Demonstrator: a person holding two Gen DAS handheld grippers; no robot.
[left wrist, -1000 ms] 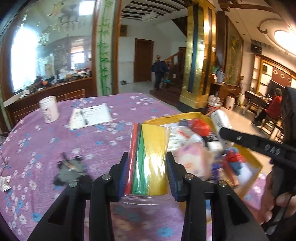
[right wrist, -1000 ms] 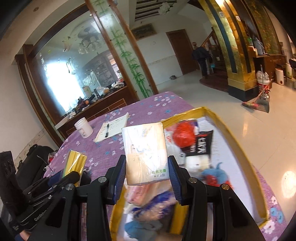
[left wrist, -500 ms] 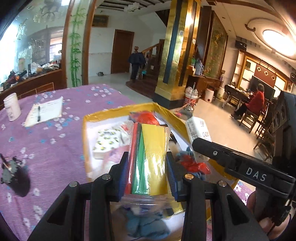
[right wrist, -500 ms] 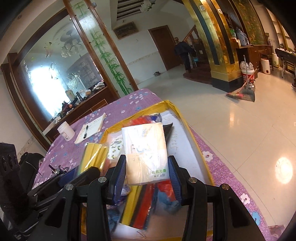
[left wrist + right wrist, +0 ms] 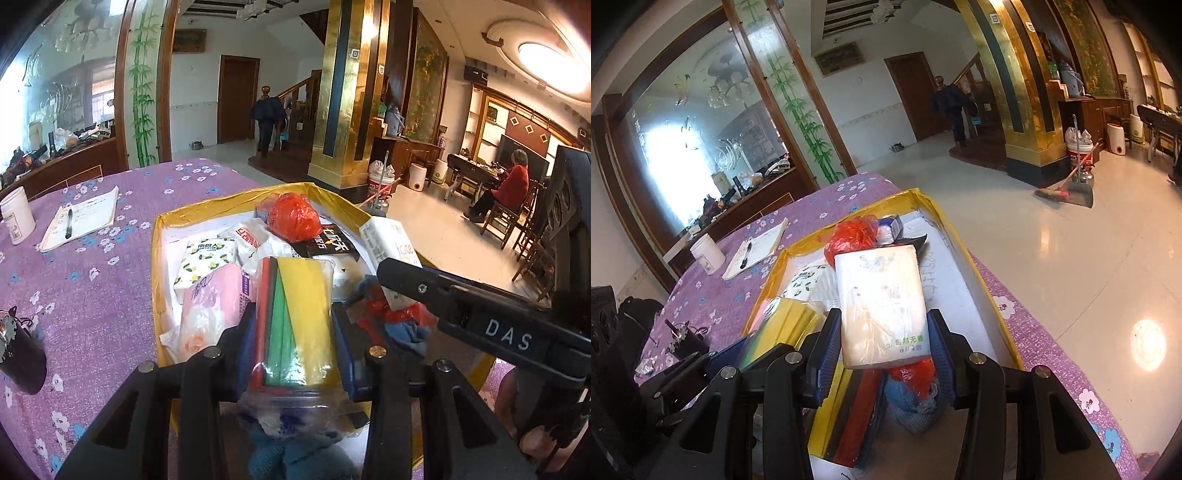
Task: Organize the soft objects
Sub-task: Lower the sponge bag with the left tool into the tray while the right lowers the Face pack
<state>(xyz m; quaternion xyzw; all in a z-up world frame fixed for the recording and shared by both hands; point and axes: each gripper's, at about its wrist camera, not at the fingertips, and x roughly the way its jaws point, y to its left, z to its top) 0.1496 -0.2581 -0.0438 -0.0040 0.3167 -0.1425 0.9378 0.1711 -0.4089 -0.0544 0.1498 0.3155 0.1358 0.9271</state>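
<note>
My left gripper (image 5: 293,343) is shut on a clear bag of red, green and yellow sponge cloths (image 5: 295,317), held above the near end of a yellow-rimmed box (image 5: 207,214). My right gripper (image 5: 882,343) is shut on a white tissue pack (image 5: 882,306), held over the same box (image 5: 960,240). The box holds a pink tissue pack (image 5: 210,306), a bee-print tissue pack (image 5: 207,262), a red plastic bag (image 5: 293,218), a black packet (image 5: 332,242) and blue cloth (image 5: 295,458). The right gripper's arm (image 5: 480,317) shows in the left wrist view with its tissue pack (image 5: 391,251).
The box sits on a purple flowered tablecloth (image 5: 92,288). A notepad with a pen (image 5: 81,218) and a white jar (image 5: 14,214) lie at the far left. A dark object with keys (image 5: 18,350) sits left of the box. The table's edge (image 5: 1052,343) drops to the floor on the right.
Both grippers have moved from beside the box to over it, each still holding its item. The left wrist view now looks down on the box's contents.
</note>
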